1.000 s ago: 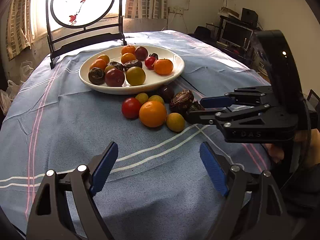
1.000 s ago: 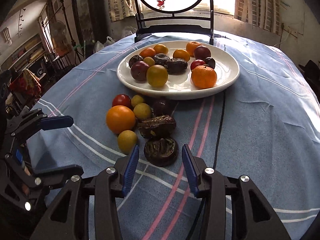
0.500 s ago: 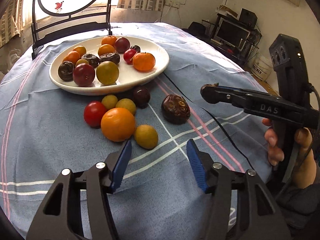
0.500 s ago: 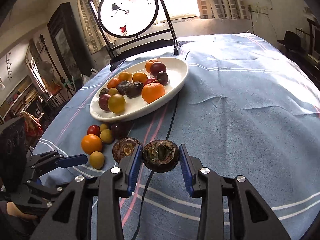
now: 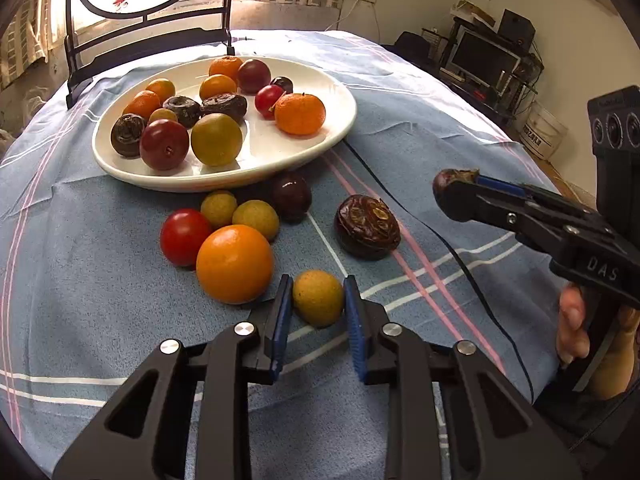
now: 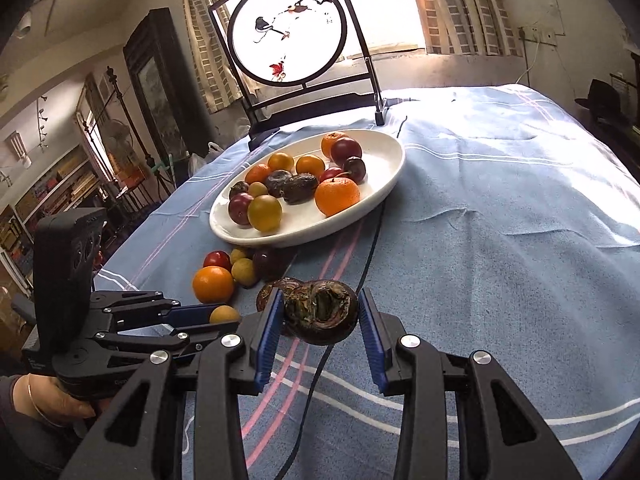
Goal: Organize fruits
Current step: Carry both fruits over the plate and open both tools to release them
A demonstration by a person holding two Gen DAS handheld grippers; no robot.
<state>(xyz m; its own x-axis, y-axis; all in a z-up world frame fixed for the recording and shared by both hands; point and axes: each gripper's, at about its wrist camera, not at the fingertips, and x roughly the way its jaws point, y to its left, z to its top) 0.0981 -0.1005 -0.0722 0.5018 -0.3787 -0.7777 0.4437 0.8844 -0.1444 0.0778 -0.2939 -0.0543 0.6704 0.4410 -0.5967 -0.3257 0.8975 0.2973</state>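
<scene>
A white plate [image 5: 340, 128] [image 6: 392, 168] holds several fruits on a blue tablecloth. Loose fruits lie in front of it: a red tomato [image 5: 184, 236], a big orange [image 5: 234, 264], small yellow fruits, a dark plum [image 5: 291, 196] and a wrinkled dark passion fruit [image 5: 367, 227]. My left gripper [image 5: 318, 312] has its blue pads around a small yellow fruit [image 5: 318, 298] [image 6: 225, 314] that rests on the cloth. My right gripper [image 6: 320, 322] is shut on another wrinkled dark passion fruit [image 6: 322, 312] [image 5: 454, 178] and holds it above the cloth.
A round painted screen on a black stand [image 6: 288, 32] stands behind the plate. A black cable [image 6: 372, 240] runs across the cloth from the stand toward me. Shelves and furniture stand off the table's left side, a monitor [image 5: 484, 60] off its right.
My left gripper moved forward and closed its pads around the small yellow fruit. My right gripper lifted the passion fruit higher and a little to the right.
</scene>
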